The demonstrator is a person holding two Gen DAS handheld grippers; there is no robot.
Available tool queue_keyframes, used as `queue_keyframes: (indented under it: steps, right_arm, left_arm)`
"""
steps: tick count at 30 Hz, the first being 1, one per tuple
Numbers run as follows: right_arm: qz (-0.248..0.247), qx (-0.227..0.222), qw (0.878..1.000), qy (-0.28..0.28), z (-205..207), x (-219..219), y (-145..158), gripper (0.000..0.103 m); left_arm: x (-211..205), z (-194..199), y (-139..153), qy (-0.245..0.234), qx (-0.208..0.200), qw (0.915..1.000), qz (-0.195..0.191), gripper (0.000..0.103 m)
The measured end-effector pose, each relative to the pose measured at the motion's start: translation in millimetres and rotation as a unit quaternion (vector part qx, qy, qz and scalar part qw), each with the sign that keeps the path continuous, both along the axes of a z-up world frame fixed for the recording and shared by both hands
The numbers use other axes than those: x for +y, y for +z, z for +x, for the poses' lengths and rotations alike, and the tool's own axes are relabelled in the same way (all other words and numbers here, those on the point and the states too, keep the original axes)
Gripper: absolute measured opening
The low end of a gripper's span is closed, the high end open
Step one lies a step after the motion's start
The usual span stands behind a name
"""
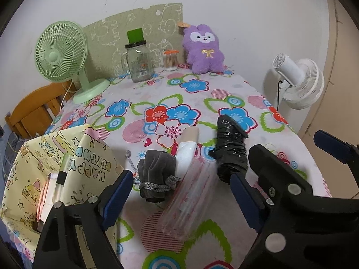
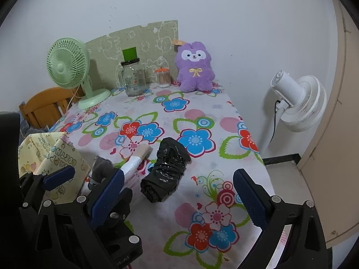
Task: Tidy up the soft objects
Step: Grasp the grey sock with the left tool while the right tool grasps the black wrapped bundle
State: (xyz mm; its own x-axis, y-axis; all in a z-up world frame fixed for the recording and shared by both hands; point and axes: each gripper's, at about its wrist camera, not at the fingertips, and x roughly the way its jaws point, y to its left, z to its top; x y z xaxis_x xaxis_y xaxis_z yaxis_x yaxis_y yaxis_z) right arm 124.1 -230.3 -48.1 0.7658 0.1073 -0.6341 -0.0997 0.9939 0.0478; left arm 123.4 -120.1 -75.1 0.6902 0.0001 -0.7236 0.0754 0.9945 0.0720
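Both tools gape empty: left tool [image 1: 179,192] over the gray pouch [image 1: 154,170], right tool [image 2: 179,192] near the black roll [image 2: 166,172].

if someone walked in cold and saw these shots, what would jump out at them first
Probably the loud flowered tablecloth covering the whole table, and the purple plush bunny sitting upright at the far edge against the wall. Next, the mint green desk fan at the far left corner. Nearer, a crumpled black plastic bundle lies mid-table, with a grey drawstring pouch left of it, both ahead of the two open claws, left claw and right claw.
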Motion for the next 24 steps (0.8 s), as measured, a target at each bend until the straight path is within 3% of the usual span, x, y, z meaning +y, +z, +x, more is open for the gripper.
queue_keyframes:
  steps: [19,22,24]
  right_arm:
    - [0.005,0.036,0.999,0.006,41,14,-24,0.097]
    - [0.005,0.041,0.999,0.007,47,16,-28,0.096]
    - [0.002,0.045,0.999,0.002,50,17,-31,0.091]
  left_arm:
    - [17,33,-24,0.024,0.035,0.9991,-0.009,0.059]
    - [19,34,-25,0.029,0.029,0.9991,-0.005,0.046]
    - [21,35,-26,0.034,0.028,0.9990,-0.001,0.042]
